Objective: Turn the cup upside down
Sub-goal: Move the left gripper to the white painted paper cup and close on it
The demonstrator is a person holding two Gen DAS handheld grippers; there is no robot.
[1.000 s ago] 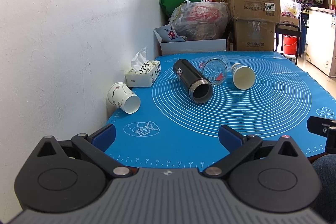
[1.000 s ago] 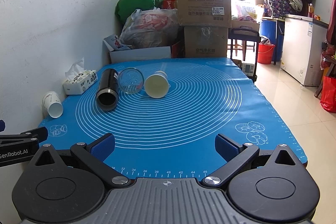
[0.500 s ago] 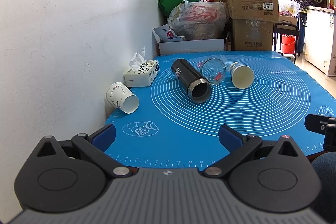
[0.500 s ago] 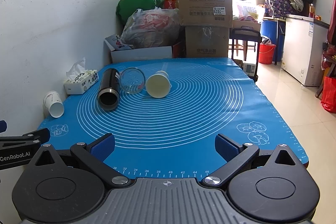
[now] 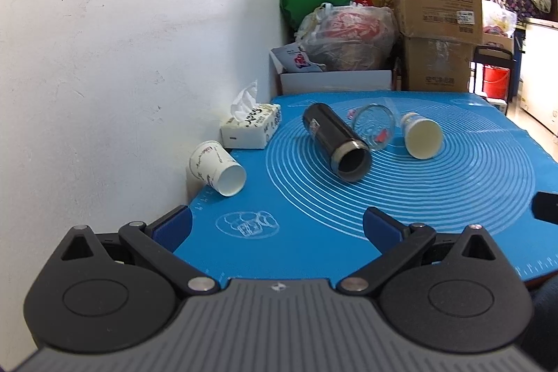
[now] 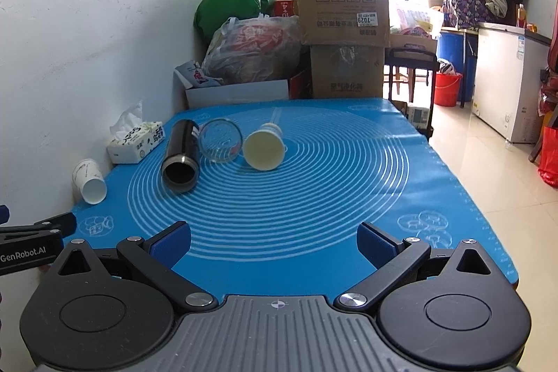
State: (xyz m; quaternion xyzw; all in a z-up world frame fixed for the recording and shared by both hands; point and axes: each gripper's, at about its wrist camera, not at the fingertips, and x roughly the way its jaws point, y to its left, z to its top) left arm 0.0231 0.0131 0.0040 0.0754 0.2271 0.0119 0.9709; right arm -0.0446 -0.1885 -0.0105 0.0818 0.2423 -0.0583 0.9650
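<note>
Several cups lie on their sides on the blue mat (image 5: 436, 190), mouths toward me: a printed white paper cup (image 5: 217, 168) at the left by the wall, a black metal tumbler (image 5: 336, 142), a clear glass (image 5: 375, 131) and a cream cup (image 5: 422, 136). In the right wrist view they show as the paper cup (image 6: 89, 181), tumbler (image 6: 181, 156), glass (image 6: 220, 145) and cream cup (image 6: 264, 147). My left gripper (image 5: 277, 227) is open and empty above the mat's near left edge. My right gripper (image 6: 273, 241) is open and empty at the near edge, well short of the cups.
A tissue box (image 5: 251, 129) stands against the white wall at the left. Bags and cardboard boxes (image 6: 343, 9) are stacked behind the table's far end. The table's right edge drops to a tiled floor (image 6: 495, 162). The left gripper's side (image 6: 35, 236) shows at the right view's left edge.
My left gripper has moved forward and a little left, so the cups look nearer and the paper cup more central. My right gripper has crept slightly forward. No cup has moved.
</note>
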